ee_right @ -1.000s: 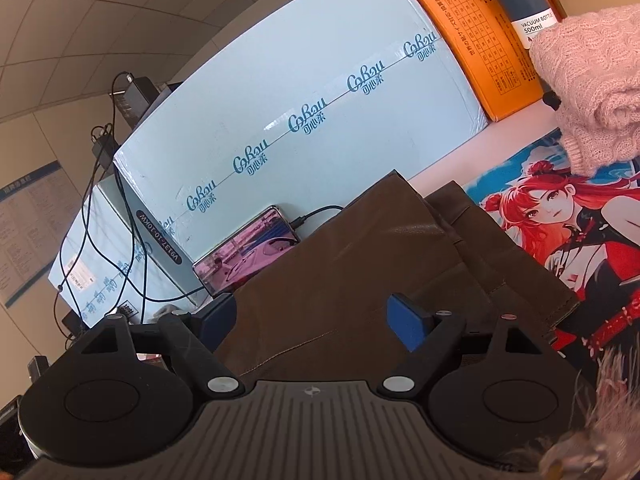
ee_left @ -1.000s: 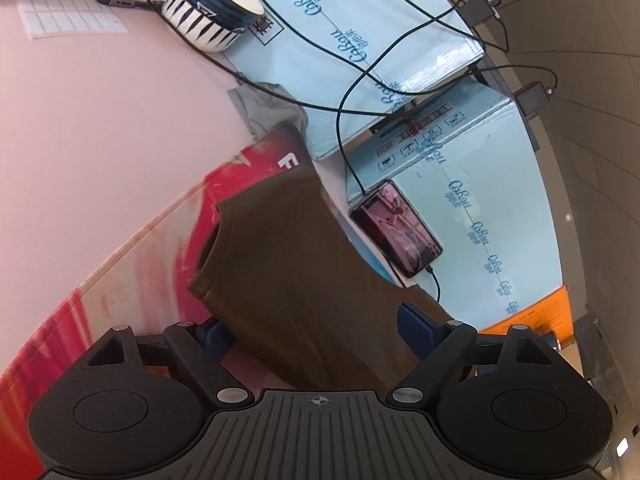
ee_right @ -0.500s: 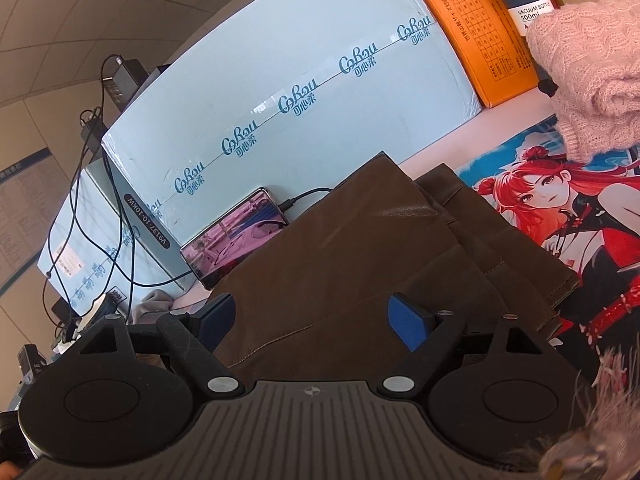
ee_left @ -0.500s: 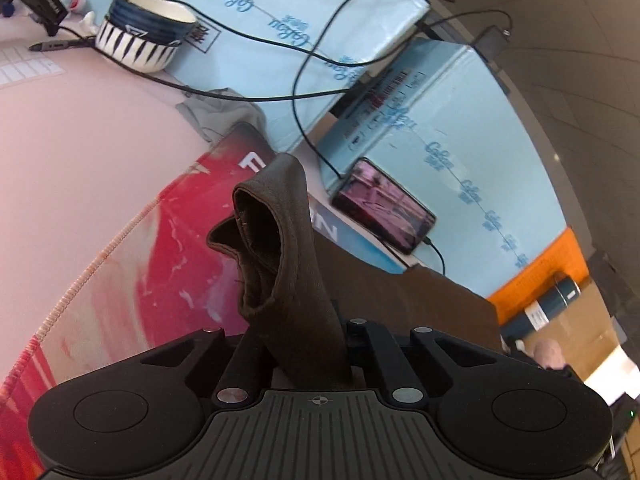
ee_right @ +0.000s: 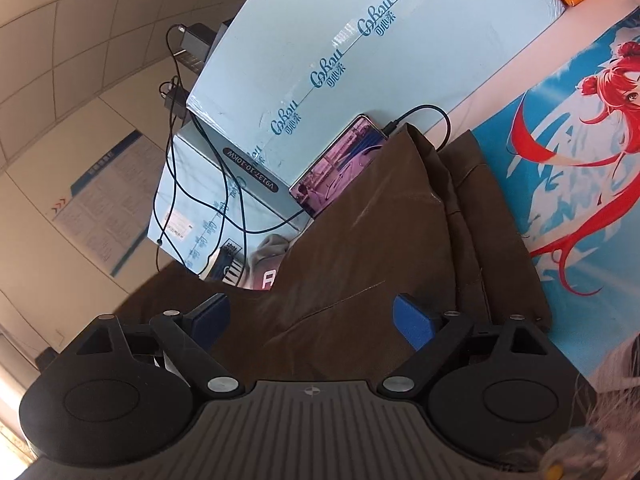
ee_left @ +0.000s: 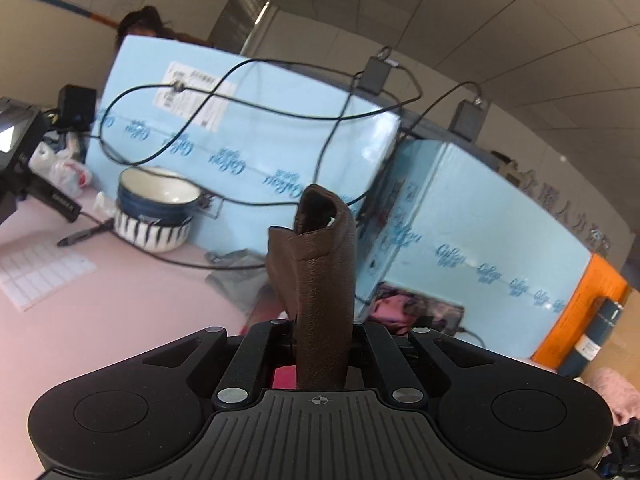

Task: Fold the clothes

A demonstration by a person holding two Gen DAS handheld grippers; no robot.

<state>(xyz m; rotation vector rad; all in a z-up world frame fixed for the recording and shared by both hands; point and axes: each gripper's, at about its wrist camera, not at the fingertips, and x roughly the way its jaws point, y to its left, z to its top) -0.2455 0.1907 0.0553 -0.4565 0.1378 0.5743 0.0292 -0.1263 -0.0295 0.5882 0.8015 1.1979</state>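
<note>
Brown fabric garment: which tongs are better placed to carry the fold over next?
Left. The left tongs are shut on a bunched edge of the brown fabric garment, lifted off the table. The right tongs are open above the cloth, gripping nothing.

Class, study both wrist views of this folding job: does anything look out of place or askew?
Yes. The brown garment has crept over the charging phone propped against the blue box. It could drag the phone when the left tongs pull the pinched fabric.
</note>
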